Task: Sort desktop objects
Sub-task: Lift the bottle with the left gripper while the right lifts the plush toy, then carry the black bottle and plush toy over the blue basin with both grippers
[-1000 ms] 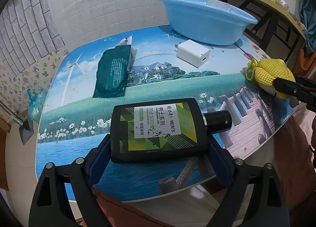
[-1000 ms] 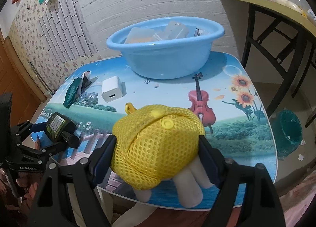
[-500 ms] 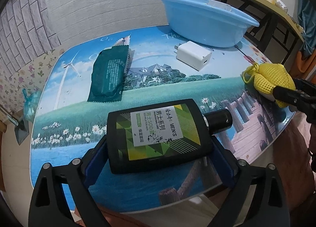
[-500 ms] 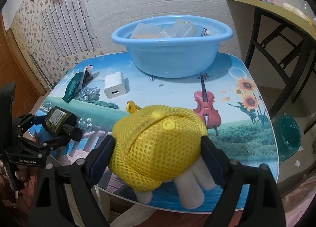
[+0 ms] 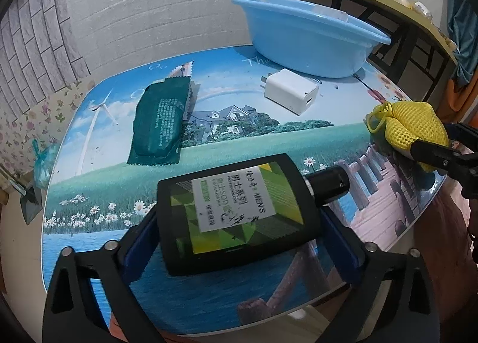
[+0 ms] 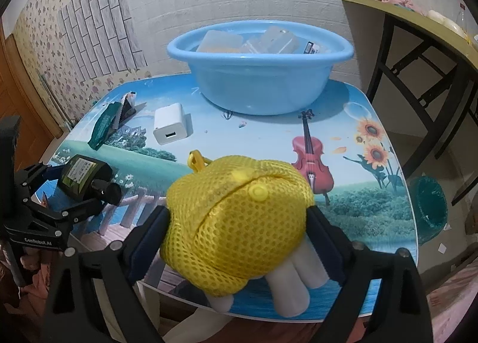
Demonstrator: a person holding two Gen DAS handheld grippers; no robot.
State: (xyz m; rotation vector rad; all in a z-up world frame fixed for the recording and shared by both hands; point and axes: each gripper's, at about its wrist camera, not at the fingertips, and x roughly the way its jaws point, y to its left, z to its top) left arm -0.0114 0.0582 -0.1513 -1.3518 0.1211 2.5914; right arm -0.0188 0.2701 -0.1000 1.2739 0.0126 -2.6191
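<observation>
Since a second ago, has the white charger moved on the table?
No. The white charger lies in the same place, just in front of the blue basin and right of the green packet; only the camera view shifted slightly.

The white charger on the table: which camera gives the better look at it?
The left wrist view. There the white charger lies near the middle, showing its top, its prongs and its port. The right wrist view shows the charger smaller, port side towards the camera, with its prongs hidden.
</observation>
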